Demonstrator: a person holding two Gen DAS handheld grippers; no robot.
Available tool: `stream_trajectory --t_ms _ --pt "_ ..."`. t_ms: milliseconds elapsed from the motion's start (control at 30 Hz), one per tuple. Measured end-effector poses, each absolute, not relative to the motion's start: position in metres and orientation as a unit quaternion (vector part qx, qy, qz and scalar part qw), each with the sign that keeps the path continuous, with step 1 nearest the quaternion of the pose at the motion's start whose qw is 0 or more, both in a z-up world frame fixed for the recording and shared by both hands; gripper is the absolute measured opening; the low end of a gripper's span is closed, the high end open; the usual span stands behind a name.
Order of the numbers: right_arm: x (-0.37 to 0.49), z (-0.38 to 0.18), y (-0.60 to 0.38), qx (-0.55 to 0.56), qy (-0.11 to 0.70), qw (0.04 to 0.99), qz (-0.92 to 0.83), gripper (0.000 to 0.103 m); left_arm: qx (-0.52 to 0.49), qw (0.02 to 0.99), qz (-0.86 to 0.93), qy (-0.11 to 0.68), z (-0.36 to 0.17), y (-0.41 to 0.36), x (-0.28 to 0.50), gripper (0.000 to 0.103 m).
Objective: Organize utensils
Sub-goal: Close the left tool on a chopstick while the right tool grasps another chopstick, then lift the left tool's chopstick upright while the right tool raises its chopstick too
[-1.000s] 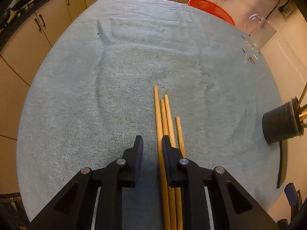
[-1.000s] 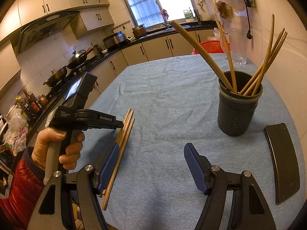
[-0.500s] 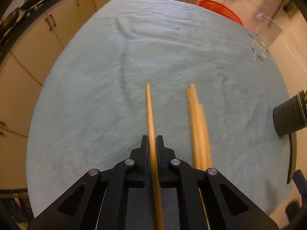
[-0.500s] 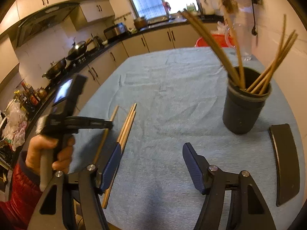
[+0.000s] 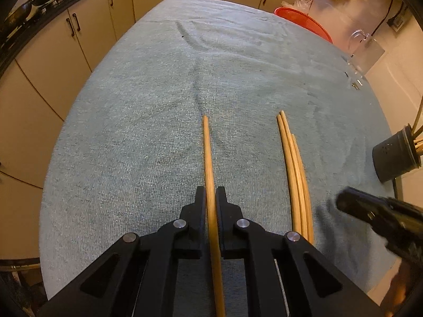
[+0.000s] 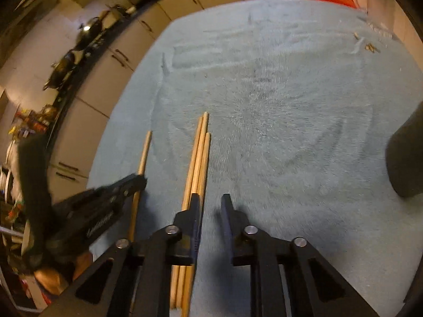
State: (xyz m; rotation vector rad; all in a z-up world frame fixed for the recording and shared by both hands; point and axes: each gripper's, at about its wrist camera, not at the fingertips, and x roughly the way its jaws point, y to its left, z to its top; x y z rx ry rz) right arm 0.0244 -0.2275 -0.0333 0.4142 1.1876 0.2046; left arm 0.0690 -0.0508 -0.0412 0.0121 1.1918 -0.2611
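My left gripper [image 5: 210, 194] is shut on a single wooden chopstick [image 5: 207, 153] that points away over the blue-grey cloth [image 5: 132, 145]. To its right three more chopsticks [image 5: 293, 174] lie together on the cloth. In the right wrist view my right gripper [image 6: 210, 198] hovers low over the cloth. Its jaws are closing, with only cloth showing in the narrow gap. The three-chopstick bundle [image 6: 198, 158] runs under its left finger [image 6: 194, 211]. Further left, the left gripper [image 6: 105, 206] holds the single chopstick [image 6: 144, 153]. A black utensil holder [image 5: 395, 158] stands at the right.
A red basket [image 5: 304, 21] and a clear glass jug [image 5: 366, 52] stand at the table's far right, with small metal bits [image 5: 355, 84] near the jug. The holder [image 6: 404, 158] looms at the right edge. Kitchen cabinets [image 5: 79, 39] run along the left beyond the table.
The left gripper shut on one chopstick and drew it leftward away from the other three. The right gripper tipped down and swung left over the bundle, its jaws narrowing from wide.
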Motion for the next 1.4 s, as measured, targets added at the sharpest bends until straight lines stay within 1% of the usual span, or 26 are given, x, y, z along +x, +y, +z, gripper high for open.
stream_trajectory --t_ms 333,600,800,833,967,1133,1400 --pt "0.05 -0.051 -0.203 0.16 0.586 0.79 0.078 0.014 0.0 0.82 -0.137 0.557 -0.041 -0.048 0.068 0.008" --pt "0.049 -0.05 -0.201 0.122 0.592 0.795 0.053 0.013 -0.005 0.818 -0.144 0.556 -0.041 -0.045 0.069 0.008" --pt "0.058 -0.048 -0.188 0.07 0.591 0.802 0.041 0.013 0.003 0.817 -0.137 0.56 -0.04 -0.052 0.077 0.008" --pt "0.06 -0.048 -0.189 0.067 0.591 0.803 0.04 0.009 0.006 0.819 -0.136 0.558 -0.04 -0.054 0.078 0.008" --pt "0.063 -0.049 -0.195 0.079 0.584 0.807 0.048 0.007 0.008 0.82 -0.14 0.555 -0.04 -0.058 0.081 0.006" --pt "0.048 -0.029 -0.211 0.119 0.544 0.828 0.067 0.007 -0.018 0.83 -0.149 0.538 -0.026 -0.051 0.077 0.006" --pt "0.002 0.033 -0.229 0.136 0.429 0.889 0.086 0.007 -0.027 0.879 -0.16 0.448 0.042 -0.046 0.046 0.006"
